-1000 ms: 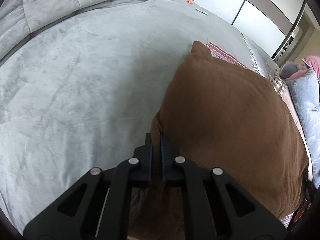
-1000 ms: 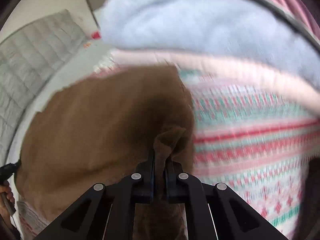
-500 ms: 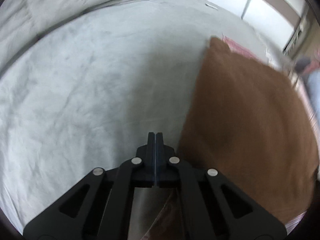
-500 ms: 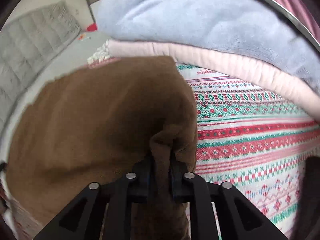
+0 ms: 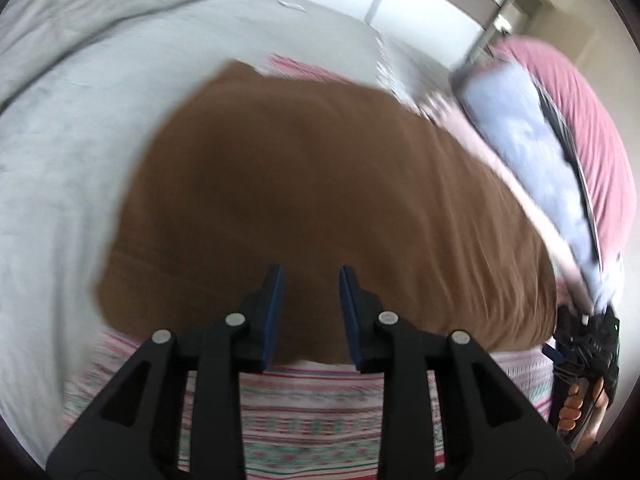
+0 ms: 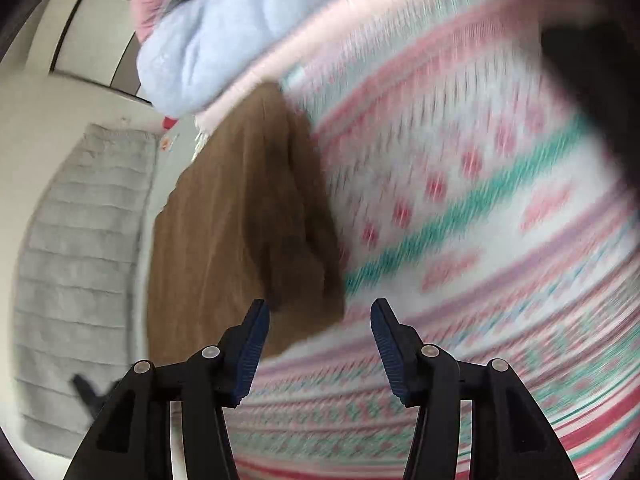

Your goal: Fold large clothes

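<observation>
Bedding of pale grey plush (image 5: 60, 184) carries a folded brown fleece garment (image 5: 320, 200), which lies on a pink-and-green patterned knit blanket (image 6: 480, 240) near the bed's right edge. Left gripper (image 5: 311, 280) and right gripper (image 6: 318, 312) have just been opening; both stand apart, nothing between them.

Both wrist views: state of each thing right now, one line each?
Brown garment: folded, lying flat on the patterned blanket, held by neither gripper.
Left gripper: open, jaws just opened, nothing between them.
Right gripper: open, jaws just opened, nothing between them.
Patterned blanket: spread flat under the garment.
Blue blanket: piled beyond the garment.
</observation>
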The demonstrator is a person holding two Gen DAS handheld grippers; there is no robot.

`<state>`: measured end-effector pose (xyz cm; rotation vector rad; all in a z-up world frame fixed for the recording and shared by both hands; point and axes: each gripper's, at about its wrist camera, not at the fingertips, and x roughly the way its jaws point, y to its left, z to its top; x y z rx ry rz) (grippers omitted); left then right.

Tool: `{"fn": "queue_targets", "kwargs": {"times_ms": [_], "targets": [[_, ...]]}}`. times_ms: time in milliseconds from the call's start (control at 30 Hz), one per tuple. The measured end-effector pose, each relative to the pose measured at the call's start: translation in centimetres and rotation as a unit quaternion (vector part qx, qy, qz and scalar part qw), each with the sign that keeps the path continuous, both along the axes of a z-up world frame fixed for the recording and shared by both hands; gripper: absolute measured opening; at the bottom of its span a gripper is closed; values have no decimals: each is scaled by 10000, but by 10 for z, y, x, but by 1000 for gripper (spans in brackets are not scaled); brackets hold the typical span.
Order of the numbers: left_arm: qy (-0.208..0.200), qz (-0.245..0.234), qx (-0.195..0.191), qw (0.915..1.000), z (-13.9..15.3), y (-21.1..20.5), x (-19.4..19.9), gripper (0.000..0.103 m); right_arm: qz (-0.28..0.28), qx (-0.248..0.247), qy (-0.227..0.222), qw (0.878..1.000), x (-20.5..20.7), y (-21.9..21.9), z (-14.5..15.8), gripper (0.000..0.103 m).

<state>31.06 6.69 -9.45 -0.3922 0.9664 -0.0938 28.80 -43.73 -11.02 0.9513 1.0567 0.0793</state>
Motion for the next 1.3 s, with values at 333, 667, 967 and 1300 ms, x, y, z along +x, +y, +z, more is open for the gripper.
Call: {"fn": "queue_targets", "kwargs": {"times_ms": [333,667,967,1300], "targets": [[-30,-187,1106,9937,-35,-30,19,30,-559,273,-419,9972,30,34,-9,24],[145,-72,1348,9907,-51,-23,23,28,-420,-534,-510,9964,17,47,28,18],[42,-64,1386,9903,-38,-29,17,28,-80,-1090,214,9938,33,60,3,34],[-772,-998,1732,9768,-13,-122,-20,74,-391,-3832,-539,9213,21,110,83,57]]}}
